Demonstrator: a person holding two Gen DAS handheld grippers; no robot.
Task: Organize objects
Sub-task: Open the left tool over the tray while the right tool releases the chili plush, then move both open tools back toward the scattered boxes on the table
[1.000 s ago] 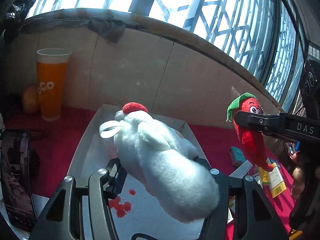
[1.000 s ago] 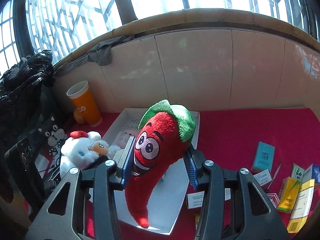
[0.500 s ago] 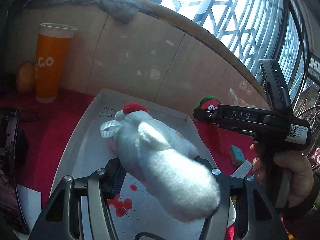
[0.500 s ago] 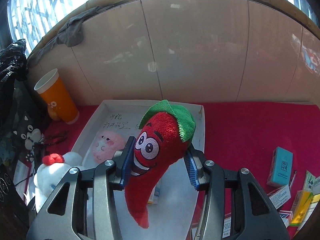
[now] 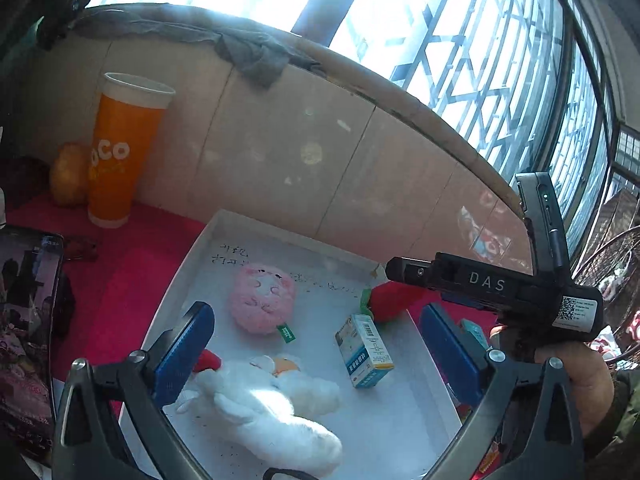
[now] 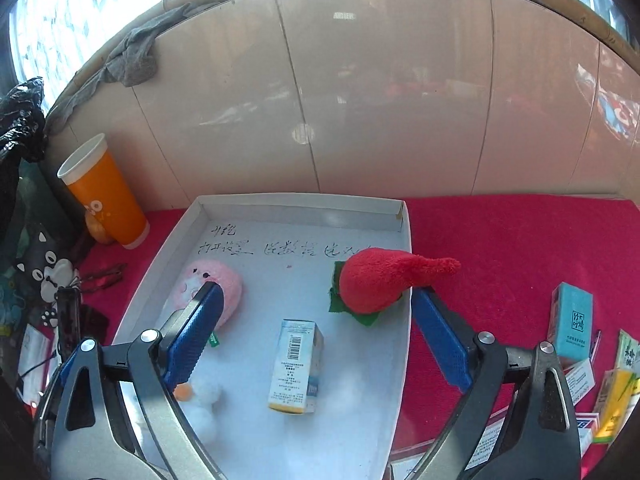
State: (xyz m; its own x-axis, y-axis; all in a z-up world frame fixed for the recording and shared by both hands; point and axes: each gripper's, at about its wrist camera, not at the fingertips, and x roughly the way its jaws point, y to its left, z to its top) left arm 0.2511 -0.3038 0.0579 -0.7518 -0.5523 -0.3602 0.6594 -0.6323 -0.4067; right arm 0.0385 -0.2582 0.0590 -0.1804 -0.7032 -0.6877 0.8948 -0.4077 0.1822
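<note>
The white plush bunny [image 5: 264, 408] lies on its side in the white tray [image 6: 304, 204], near its front edge. Deeper in the tray rest a pink plush [image 5: 262, 298], a small medicine box [image 6: 296, 368] with a barcode, and handwriting. The red chili plush [image 6: 380, 280] lies across the tray's right rim. Left gripper [image 5: 316, 354] and right gripper [image 6: 316, 332] are opening, nothing between their jaws. Left of the tray stands an orange cup [image 5: 120, 152] reading "oco".

The white tray [image 5: 208, 240] is viewed closely from both wrists, looking forward and downward past the claw fingers; the tiled wall is shared beyond.
</note>
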